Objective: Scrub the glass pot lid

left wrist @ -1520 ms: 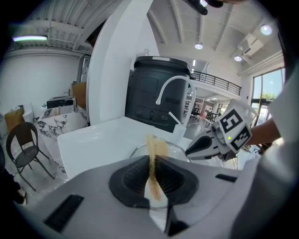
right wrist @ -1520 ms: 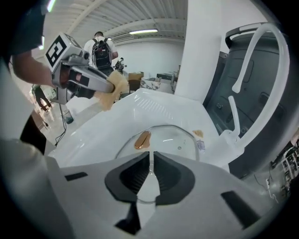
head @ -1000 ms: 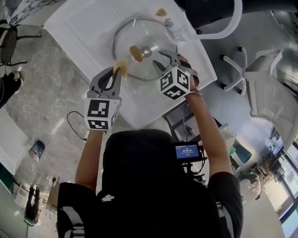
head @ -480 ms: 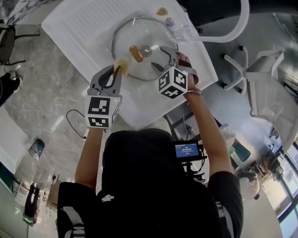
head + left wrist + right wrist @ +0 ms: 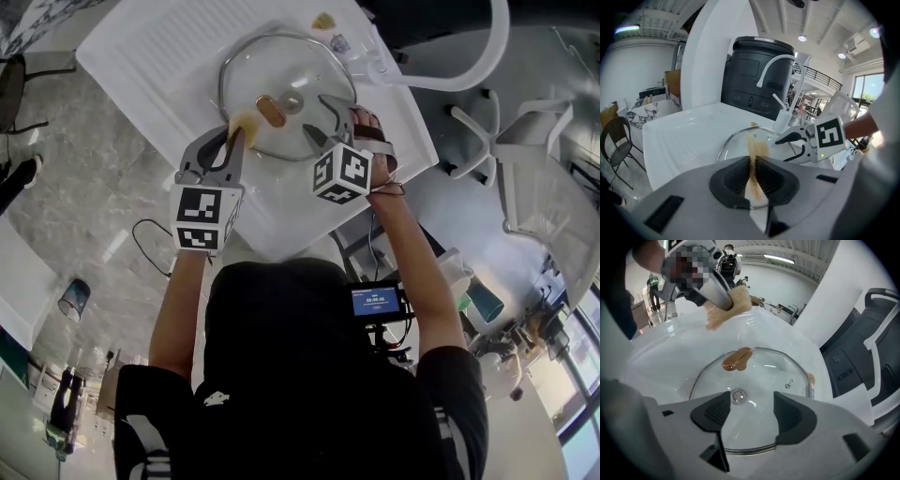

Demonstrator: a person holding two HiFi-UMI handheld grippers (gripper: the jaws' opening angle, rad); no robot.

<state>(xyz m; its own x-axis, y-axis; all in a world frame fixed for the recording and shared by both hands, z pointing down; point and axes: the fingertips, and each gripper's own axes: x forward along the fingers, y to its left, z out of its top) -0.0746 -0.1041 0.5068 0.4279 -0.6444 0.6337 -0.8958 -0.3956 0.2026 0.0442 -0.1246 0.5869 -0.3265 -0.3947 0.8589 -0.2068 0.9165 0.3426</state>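
Sink (image 5: 141, 56) holds lid (image 5: 291, 70); left gripper view reveals pinched sponge (image 5: 757, 147).

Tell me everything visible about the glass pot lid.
The glass pot lid is round clear glass in a metal rim, with a centre fitting and a vent. It lies flat on the white ribbed surface. A copper-coloured piece rests on the glass. The left gripper holds a tan sponge at its edge; contact is unclear. The right gripper, fingers just opened, hangs empty above it.
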